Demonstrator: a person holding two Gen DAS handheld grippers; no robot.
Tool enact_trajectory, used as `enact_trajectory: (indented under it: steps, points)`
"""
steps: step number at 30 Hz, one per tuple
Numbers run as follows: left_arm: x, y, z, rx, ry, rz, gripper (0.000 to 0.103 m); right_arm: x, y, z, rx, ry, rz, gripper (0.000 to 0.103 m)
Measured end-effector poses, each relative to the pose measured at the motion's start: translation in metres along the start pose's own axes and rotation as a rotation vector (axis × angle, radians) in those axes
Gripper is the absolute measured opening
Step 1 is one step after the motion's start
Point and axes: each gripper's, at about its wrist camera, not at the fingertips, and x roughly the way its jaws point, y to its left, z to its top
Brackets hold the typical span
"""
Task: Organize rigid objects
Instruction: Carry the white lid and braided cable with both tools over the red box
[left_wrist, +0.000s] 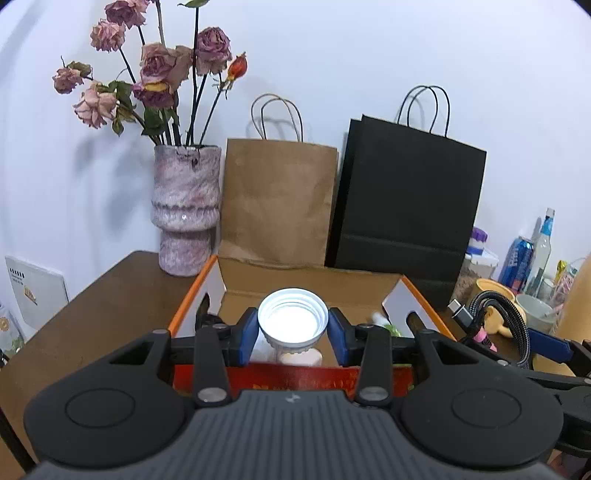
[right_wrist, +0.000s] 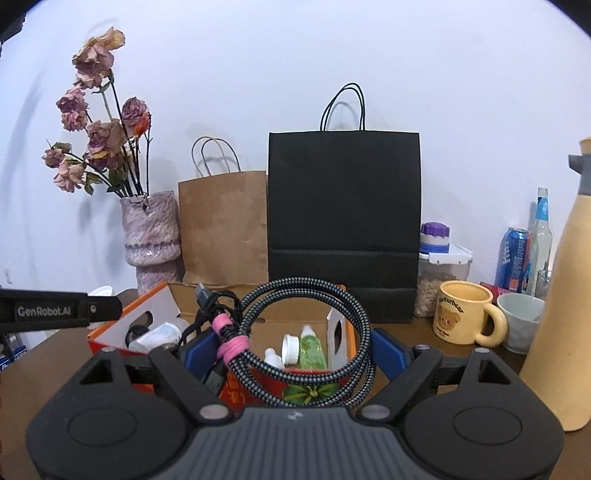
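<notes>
Left tool (left_wrist: 292, 325): closed on a white screw cap (left_wrist: 292, 320), blue pads bearing on opposite sides of the rim, open threaded side toward the camera. Held above the open cardboard box (left_wrist: 314, 275) on the brown worktop (left_wrist: 110, 295).

Right tool (right_wrist: 295, 350): closed on a coiled braided cable (right_wrist: 306, 332) bound with a pink tie (right_wrist: 231, 341), coil standing upright between the blue pads, over the near edge of the same box. Exact contact points partly hidden behind the coil.

Box contents noted from the right view: small green bottle (right_wrist: 312, 347), white lid (right_wrist: 290, 349), small white bottle (right_wrist: 273, 358) (others too obscured to name).

Handling judgement, cap: light, rigid, thin-walled plastic; ribbed rim likely gives fair purchase, smooth parts likely slippery. Best taken across the rim as now held. Low risk of damage if let go just above the box floor; may roll or bounce.

Handling judgement, cable: light, flexible as a bundle, stiffish braid; best gripped near the tie, where the turns are bunched. Loose connector end (right_wrist: 202, 292) may snag on the box flap.

Mug (right_wrist: 467, 317), black bag (right_wrist: 343, 225) and vase (right_wrist: 151, 236) standing nearby, apart from both tools.
</notes>
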Motion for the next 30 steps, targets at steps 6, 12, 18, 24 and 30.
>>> enact_trajectory:
  steps: [6, 12, 18, 24, 30]
  points:
    - [0.019, 0.006, 0.01, -0.003, -0.009, 0.012, 0.041, 0.021, 0.007, 0.01, 0.011, -0.007, 0.002, 0.087]
    - [0.04, 0.015, 0.02, -0.012, -0.014, 0.039, 0.041, 0.046, 0.014, 0.017, 0.01, -0.008, 0.008, 0.087]
    - [0.063, 0.023, 0.027, -0.006, -0.015, 0.069, 0.041, 0.071, 0.02, 0.023, 0.006, -0.006, 0.021, 0.087]
    - [0.087, 0.027, 0.032, 0.011, -0.015, 0.087, 0.041, 0.098, 0.027, 0.027, -0.018, 0.003, 0.035, 0.087]
    - [0.111, 0.029, 0.032, 0.036, 0.0, 0.103, 0.041, 0.123, 0.031, 0.027, -0.041, 0.025, 0.039, 0.087]
